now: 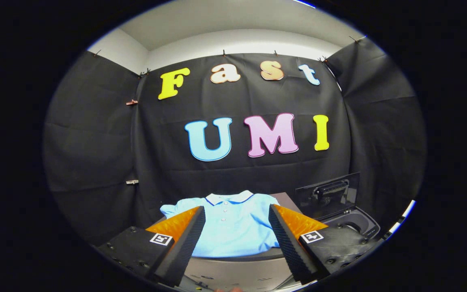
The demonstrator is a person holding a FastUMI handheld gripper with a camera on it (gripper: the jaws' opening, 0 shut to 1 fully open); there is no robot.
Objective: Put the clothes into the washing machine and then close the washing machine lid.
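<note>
A light blue polo shirt [233,227] with a white collar lies spread flat on a grey table [284,199], just ahead of and between my fingers. My gripper [236,215] is open, its fingers wide apart above the near part of the shirt, holding nothing. To the right of the shirt, beyond my right finger, stands a small dark washing machine [357,225] with its tub open. Its dark lid [330,192] stands raised upright behind the opening, and a handle shows on it.
Black cloth walls close the booth behind the table and on both sides. The table's rounded front edge [237,259] runs just below the shirt's hem. The washing machine sits close against the right wall.
</note>
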